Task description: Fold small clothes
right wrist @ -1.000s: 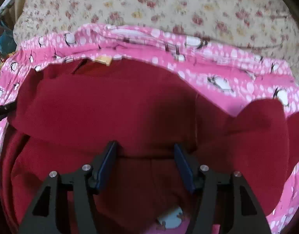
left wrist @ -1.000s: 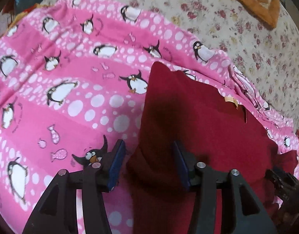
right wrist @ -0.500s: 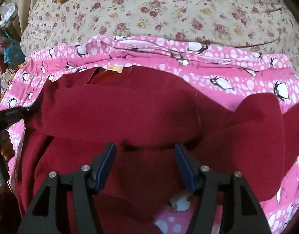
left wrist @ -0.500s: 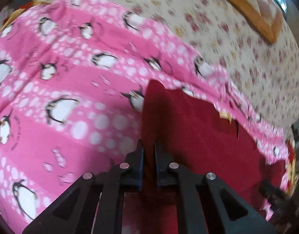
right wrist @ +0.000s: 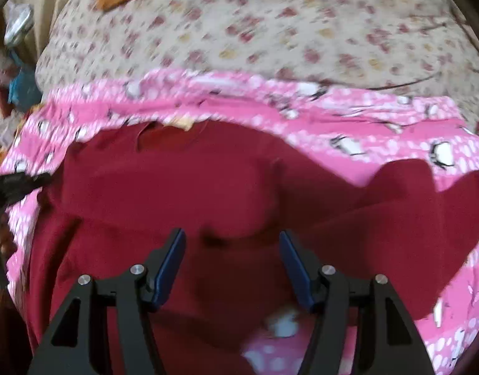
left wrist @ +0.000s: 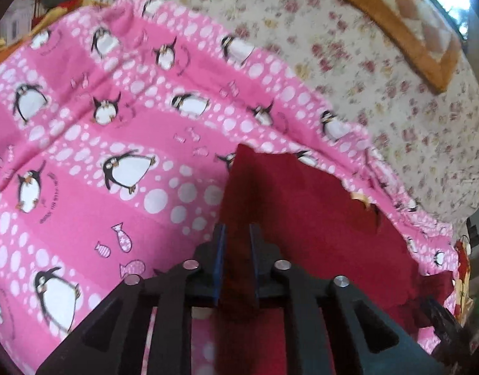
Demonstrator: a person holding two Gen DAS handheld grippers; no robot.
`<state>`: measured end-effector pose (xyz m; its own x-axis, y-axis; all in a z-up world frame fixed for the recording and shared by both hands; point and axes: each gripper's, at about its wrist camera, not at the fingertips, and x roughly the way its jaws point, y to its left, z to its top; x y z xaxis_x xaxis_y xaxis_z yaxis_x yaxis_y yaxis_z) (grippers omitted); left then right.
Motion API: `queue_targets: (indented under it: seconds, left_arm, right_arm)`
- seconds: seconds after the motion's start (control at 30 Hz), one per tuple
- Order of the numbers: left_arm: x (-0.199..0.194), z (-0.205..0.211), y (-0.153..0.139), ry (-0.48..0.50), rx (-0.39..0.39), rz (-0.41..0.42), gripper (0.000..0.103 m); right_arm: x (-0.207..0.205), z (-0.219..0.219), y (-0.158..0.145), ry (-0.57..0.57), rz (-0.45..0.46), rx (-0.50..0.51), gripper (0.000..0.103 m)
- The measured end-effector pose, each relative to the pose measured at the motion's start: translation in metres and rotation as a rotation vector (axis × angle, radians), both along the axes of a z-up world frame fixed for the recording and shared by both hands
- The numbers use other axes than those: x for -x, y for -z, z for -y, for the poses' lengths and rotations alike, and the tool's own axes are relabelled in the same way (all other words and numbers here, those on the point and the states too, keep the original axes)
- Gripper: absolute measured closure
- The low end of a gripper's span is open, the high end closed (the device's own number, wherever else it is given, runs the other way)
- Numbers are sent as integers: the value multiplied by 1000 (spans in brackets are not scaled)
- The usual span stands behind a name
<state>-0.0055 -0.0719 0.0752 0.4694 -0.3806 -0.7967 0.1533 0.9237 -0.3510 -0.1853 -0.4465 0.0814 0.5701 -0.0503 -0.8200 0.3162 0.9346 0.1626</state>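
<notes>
A dark red garment (left wrist: pixel 317 218) lies on a pink penguin-print blanket (left wrist: pixel 98 156). My left gripper (left wrist: pixel 236 234) is shut on the garment's left edge, with a fold of red cloth pinched between the blue pads. In the right wrist view the red garment (right wrist: pixel 192 187) spreads across the middle, with a tan label (right wrist: pixel 180 123) at its far edge and a sleeve out to the right. My right gripper (right wrist: pixel 231 240) is open just above the cloth, holding nothing. The left gripper shows as a dark shape at the left edge there (right wrist: pixel 17 182).
The pink blanket (right wrist: pixel 395 125) lies on a cream floral bedspread (left wrist: pixel 380 62). An orange-bordered quilted cushion (left wrist: pixel 411 15) sits at the far right. Clutter (right wrist: pixel 17 87) stands beyond the bed's left edge.
My left gripper closed on the garment's left edge and has drawn back a little with it. My right gripper stayed open and drew back slightly.
</notes>
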Motion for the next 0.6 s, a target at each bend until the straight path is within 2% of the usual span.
queue_targets:
  seconds: [0.1,0.17,0.23,0.33,0.4,0.43,0.53,0.6]
  left_arm:
    - [17,14,-18,50,-14,56,102]
    - [24,27,-17,78,-41,61,97]
    - [29,39,-3,95,-74,15,97]
    - [35,51,29,104,-156,-51,97]
    - [43,54,31,106,-183,3,97]
    - [44,56,30,107,-197,1,96]
    - [46,54,20,91,-177,-18,96]
    - [51,52,10,81,-144,13,96]
  right_arm:
    - [-1,18,1,54,7,-7,38]
    - [-6,25,13,82,-28,9,38]
    - [-15,29,31,88,-87,-2,38]
    - [-13,28,36,79,-83,2,37]
    - [-8,29,33,72,-83,-12,37]
    - [-3,30,29,70,-79,-21,37]
    - [17,34,16,60,-52,-17,37]
    - [33,42,6,65,-30,-11,36]
